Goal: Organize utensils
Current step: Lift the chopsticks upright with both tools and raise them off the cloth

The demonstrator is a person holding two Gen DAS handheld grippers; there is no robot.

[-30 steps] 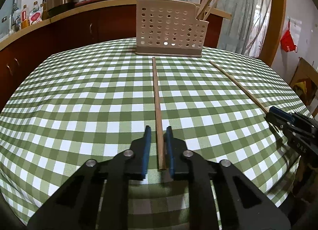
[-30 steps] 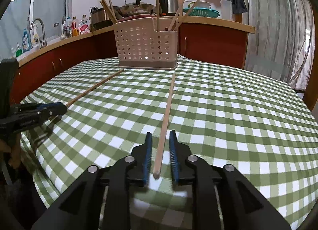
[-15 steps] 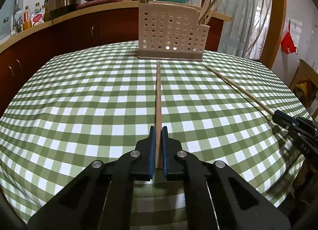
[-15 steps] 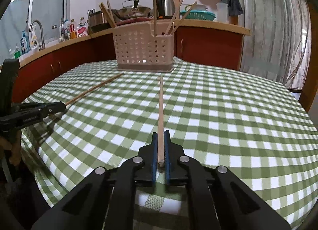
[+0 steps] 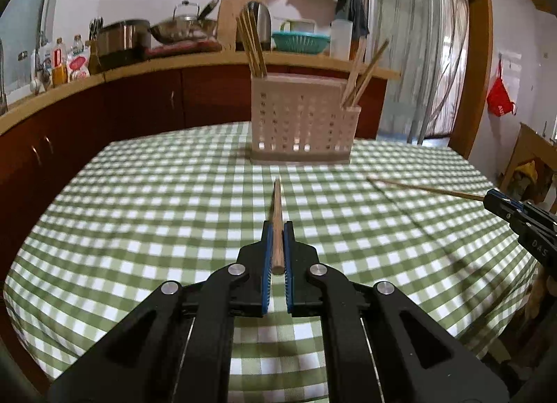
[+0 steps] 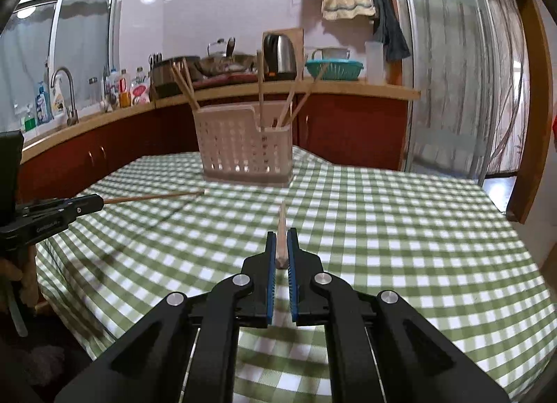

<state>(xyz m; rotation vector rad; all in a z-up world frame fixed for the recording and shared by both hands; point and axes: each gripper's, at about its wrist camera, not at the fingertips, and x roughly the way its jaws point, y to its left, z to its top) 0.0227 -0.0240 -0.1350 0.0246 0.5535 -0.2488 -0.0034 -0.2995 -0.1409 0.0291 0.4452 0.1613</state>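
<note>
My left gripper (image 5: 277,229) is shut on a wooden chopstick (image 5: 276,215) and holds it above the table, pointing at the perforated utensil basket (image 5: 302,117). My right gripper (image 6: 281,237) is shut on a second chopstick (image 6: 281,229), also lifted and aimed at the basket (image 6: 243,145). Each gripper shows in the other's view: the right one (image 5: 522,218) with its chopstick (image 5: 424,189), the left one (image 6: 55,213) with its chopstick (image 6: 153,197). The basket holds several upright chopsticks (image 5: 251,44).
The table has a green checked cloth (image 5: 174,215). Behind it runs a dark red kitchen counter (image 5: 139,103) with pots, a kettle (image 6: 278,53) and bottles. A doorway and curtain stand at the right (image 6: 452,89).
Both grippers closed on their chopsticks and lifted them off the cloth. The chopsticks now point forward at the basket, well above the table.
</note>
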